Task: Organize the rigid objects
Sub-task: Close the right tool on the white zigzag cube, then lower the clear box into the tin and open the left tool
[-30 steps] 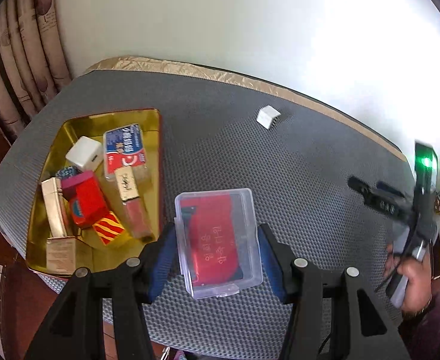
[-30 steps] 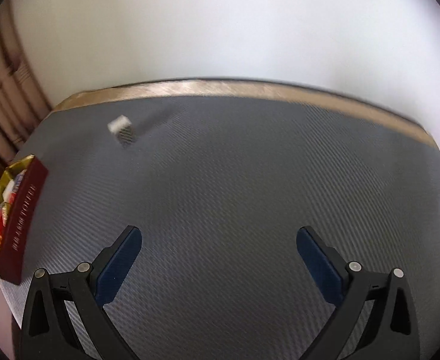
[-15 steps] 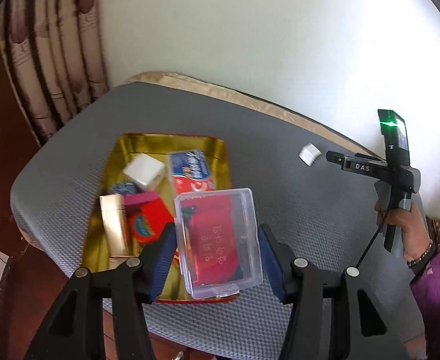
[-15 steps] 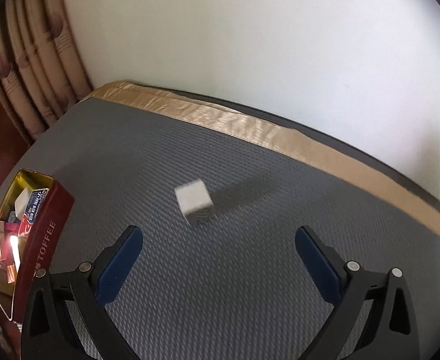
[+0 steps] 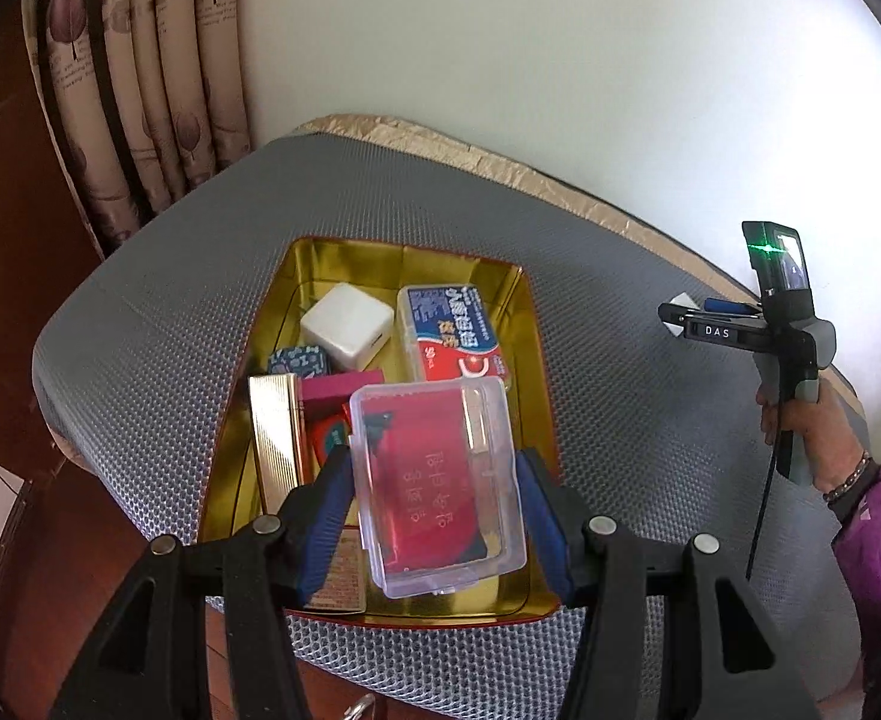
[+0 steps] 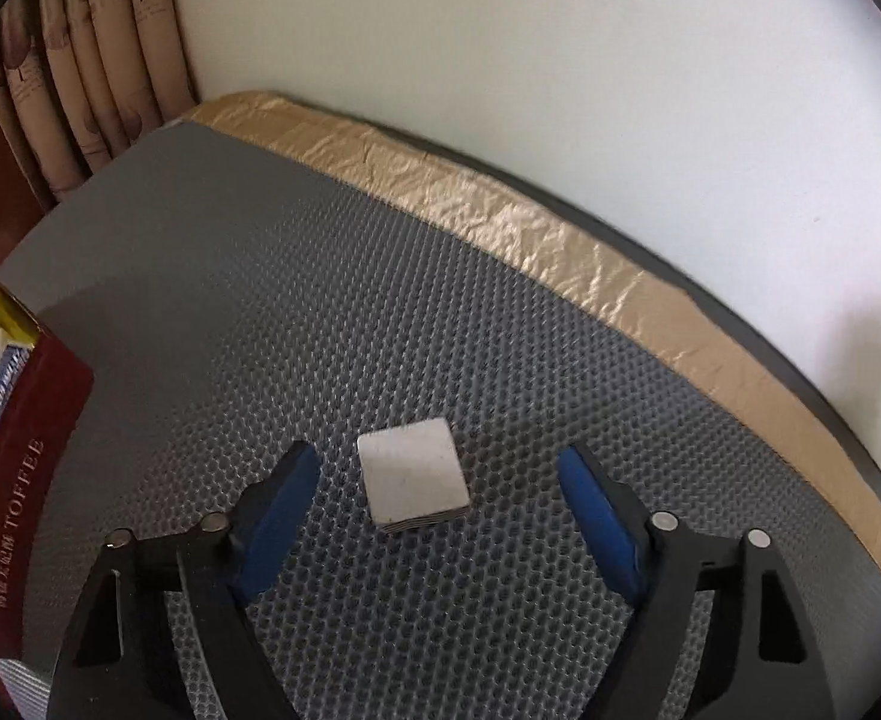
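My left gripper (image 5: 434,474) is shut on a clear plastic case (image 5: 437,486) with a red card inside and holds it above the gold-lined toffee tin (image 5: 350,258). The tin holds a white cube (image 5: 347,325), a blue-and-red box (image 5: 452,330), a gold box (image 5: 278,444) and other small boxes. My right gripper (image 6: 437,483) is open, its fingers on either side of a small white block (image 6: 413,468) on the grey mat, not touching it. The right gripper also shows in the left wrist view (image 5: 689,315), with the block (image 5: 679,303) at its tip.
The grey honeycomb mat (image 6: 320,312) covers the table, with a tan strip (image 6: 500,222) along the far edge by the white wall. Curtains (image 5: 140,90) hang at the back left. The tin's red side (image 6: 20,480) shows at the left of the right wrist view.
My left gripper has carried the clear case leftward to above the tin. My right gripper has moved to the white block, which now sits between its open fingers.
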`<act>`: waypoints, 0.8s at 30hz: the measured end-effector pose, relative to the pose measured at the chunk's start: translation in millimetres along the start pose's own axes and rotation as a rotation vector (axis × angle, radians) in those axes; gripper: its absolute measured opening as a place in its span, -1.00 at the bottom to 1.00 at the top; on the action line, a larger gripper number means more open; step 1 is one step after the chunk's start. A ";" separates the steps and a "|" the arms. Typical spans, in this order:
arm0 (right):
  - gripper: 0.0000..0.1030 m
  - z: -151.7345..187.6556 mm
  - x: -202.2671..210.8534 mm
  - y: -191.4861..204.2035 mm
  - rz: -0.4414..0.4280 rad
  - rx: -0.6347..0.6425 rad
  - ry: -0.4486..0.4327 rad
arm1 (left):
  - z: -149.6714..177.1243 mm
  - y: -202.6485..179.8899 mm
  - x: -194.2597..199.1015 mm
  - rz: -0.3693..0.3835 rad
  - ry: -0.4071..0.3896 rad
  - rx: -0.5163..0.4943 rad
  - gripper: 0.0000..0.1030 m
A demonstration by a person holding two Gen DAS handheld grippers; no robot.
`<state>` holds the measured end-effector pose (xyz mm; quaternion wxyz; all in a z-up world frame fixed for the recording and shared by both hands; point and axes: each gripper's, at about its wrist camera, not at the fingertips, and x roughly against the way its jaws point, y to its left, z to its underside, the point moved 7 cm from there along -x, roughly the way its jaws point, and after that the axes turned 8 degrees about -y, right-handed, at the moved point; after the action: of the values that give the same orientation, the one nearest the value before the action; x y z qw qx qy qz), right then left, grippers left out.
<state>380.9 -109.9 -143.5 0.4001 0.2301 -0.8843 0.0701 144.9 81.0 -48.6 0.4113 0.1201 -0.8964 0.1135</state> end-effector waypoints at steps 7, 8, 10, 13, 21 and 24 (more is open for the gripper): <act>-0.47 7.3 27.6 11.8 -0.049 -0.059 -0.052 | -1.7 35.5 0.9 -0.042 -0.004 0.066 0.08; -0.47 7.9 37.0 14.3 -0.066 -0.080 -0.071 | -2.1 42.4 1.7 -0.046 -0.005 0.082 0.08; -0.46 11.1 64.0 23.9 -0.103 -0.111 -0.124 | -1.9 54.8 4.0 -0.067 -0.012 0.100 0.08; -0.46 20.9 108.7 42.9 -0.158 -0.144 -0.195 | -0.6 63.5 6.1 -0.075 -0.015 0.109 0.08; -0.46 58.0 176.8 101.0 -0.272 -0.190 -0.238 | -26.4 57.6 -19.2 -0.063 -0.030 0.012 0.08; -0.46 69.0 184.3 117.2 -0.305 -0.206 -0.231 | -44.7 55.5 -42.5 -0.063 -0.030 -0.020 0.08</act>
<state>174.2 -92.1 -46.4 0.3234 0.3254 -0.8818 -0.1089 186.4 152.2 -58.4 0.4024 0.1457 -0.8993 0.0899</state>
